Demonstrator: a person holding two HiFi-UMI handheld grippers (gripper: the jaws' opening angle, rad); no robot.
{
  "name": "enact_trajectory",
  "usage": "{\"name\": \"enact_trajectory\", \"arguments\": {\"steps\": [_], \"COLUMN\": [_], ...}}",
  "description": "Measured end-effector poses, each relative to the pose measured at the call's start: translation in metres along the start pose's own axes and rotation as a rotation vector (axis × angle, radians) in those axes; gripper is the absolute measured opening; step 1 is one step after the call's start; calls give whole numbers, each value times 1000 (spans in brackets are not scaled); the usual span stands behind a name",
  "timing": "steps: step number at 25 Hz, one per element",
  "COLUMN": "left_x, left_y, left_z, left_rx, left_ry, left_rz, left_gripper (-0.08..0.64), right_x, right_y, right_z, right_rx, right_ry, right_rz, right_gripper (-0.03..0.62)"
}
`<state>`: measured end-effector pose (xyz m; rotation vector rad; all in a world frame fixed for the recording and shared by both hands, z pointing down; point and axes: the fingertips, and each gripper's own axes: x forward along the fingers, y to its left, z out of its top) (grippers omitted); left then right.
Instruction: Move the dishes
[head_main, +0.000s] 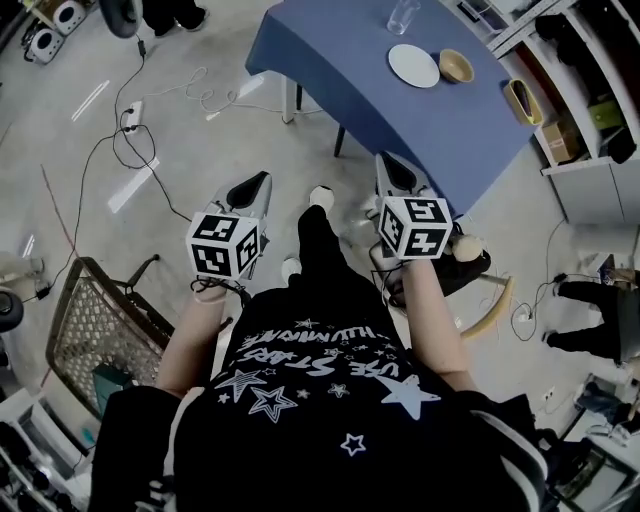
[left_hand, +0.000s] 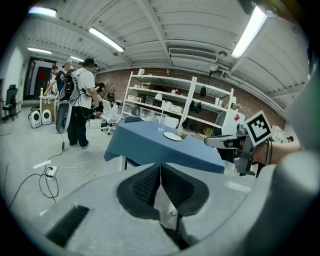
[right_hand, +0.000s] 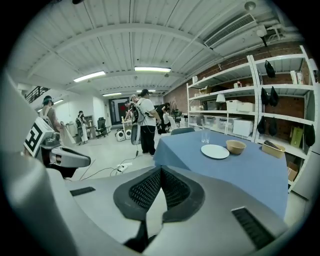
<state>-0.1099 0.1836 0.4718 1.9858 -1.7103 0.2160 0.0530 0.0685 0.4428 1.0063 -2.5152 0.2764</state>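
A blue table (head_main: 380, 85) stands ahead of me, out of reach. On it lie a white plate (head_main: 413, 65), a tan bowl (head_main: 456, 66), a clear glass (head_main: 402, 15) and an oblong wooden dish (head_main: 522, 100). In the right gripper view the plate (right_hand: 215, 151), bowl (right_hand: 235, 146) and glass (right_hand: 205, 136) sit mid-table. The left gripper view shows the plate (left_hand: 172, 136) far off. My left gripper (head_main: 262, 182) and right gripper (head_main: 388, 162) hover over the floor short of the table. Both are shut with nothing between the jaws.
Cables and a power strip (head_main: 130, 118) lie on the floor at left. A wire basket (head_main: 95, 325) stands by my left side. Shelving (right_hand: 250, 110) lines the wall behind the table. People (left_hand: 80, 102) stand in the background. A chair (head_main: 480, 290) sits near my right.
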Motion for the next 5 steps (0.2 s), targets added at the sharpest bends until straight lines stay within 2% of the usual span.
{"name": "enact_trajectory", "arguments": {"steps": [5], "left_x": [-7], "left_y": [-1], "left_z": [-2], "left_rx": [-8], "left_ry": [-14], "left_rz": [5], "left_gripper": [23], "right_x": [-3], "right_y": [11], "right_z": [-4], "right_rx": [-9], "right_ry": [4], "right_rz": [19], "right_gripper": [3]}}
